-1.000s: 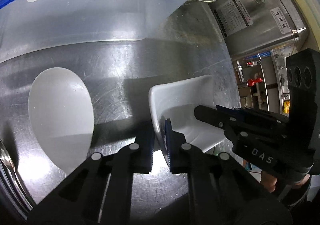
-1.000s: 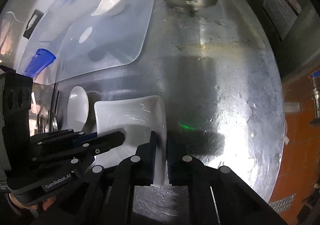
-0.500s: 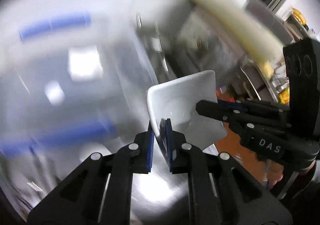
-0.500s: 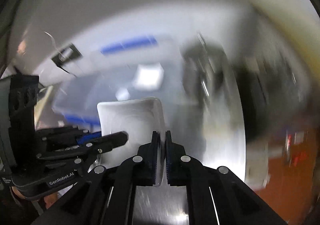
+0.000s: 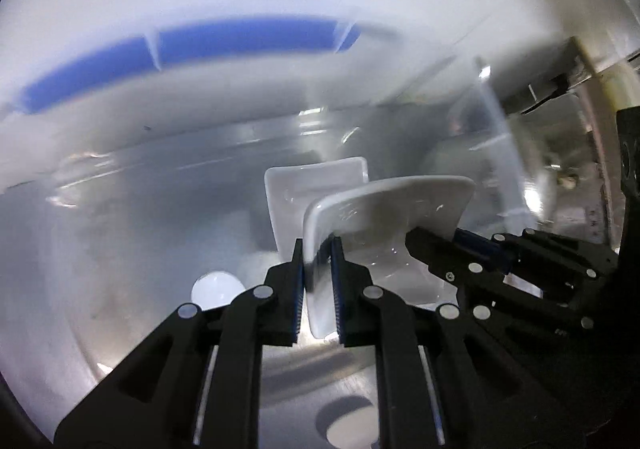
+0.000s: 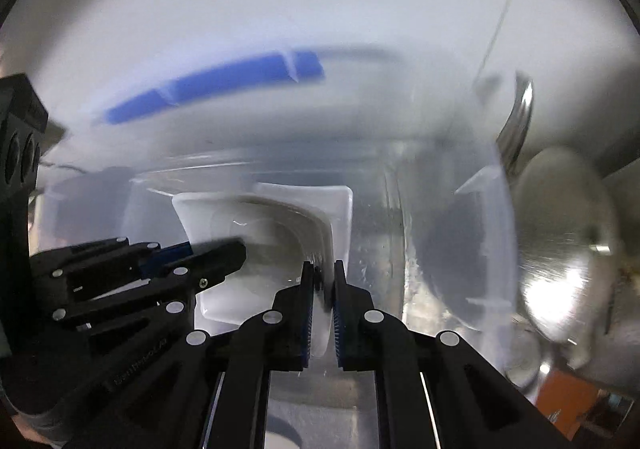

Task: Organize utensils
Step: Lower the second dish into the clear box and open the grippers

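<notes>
Glossy white dish, frosted plastic bin, matt black grippers

The square white ceramic-looking dish (image 5: 384, 209) is smooth and glossy, catching small highlights, as is a second white dish (image 5: 316, 181) lying in the bin. The translucent plastic storage bin (image 6: 492, 233) looks smooth and milky, with an opaque blue plastic strip (image 5: 240, 37) at its rim. The black plastic left gripper (image 5: 318, 281) and right gripper (image 6: 322, 309) are matt, with ribbed blue pads (image 5: 335, 289) and shiny metal rivets. The steel surface (image 6: 568, 281) gleams, brushed.

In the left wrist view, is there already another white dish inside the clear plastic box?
Yes, a second white dish lies in the clear plastic box just behind the held dish.
</notes>
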`<state>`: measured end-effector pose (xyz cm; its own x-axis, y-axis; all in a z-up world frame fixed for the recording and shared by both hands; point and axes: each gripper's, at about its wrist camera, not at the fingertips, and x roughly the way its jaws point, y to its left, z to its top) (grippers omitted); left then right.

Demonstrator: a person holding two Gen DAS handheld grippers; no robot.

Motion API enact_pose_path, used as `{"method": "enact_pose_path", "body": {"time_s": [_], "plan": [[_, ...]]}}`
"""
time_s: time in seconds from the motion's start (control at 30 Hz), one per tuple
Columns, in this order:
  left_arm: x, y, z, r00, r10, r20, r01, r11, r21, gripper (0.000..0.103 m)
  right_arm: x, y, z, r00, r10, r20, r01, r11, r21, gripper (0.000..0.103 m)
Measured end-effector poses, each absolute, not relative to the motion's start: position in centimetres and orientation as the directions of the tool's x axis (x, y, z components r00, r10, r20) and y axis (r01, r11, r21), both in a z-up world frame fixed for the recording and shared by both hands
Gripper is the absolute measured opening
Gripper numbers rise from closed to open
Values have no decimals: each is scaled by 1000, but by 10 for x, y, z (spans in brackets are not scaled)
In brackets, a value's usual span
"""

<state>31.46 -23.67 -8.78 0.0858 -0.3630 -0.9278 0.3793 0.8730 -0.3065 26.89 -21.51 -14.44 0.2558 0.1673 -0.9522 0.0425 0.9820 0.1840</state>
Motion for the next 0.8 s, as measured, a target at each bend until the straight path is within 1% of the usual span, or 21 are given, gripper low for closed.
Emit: {"method": "enact_pose_path", "body": {"time_s": [0.13,0.4,0.63,0.8], "plan": [[327,-242,-116,33,-358,-933,365,874,-322,10,282,-216,-166,213,135,-968,64,986,152,11],[343,-239,-138,-7,-367,-930,328,878,-349,10,286,-210,-181,187,111,-976,66,990,125,11],[344,-231,-138,3,-381,-925,312,879,-361,10,298,-200,-186,176,101,-979,62,992,113,12],[337,-227,-108,76,-366,-928,349,881,-319,10,287,-202,-168,232,80,-970,36,995,90,13]]}}
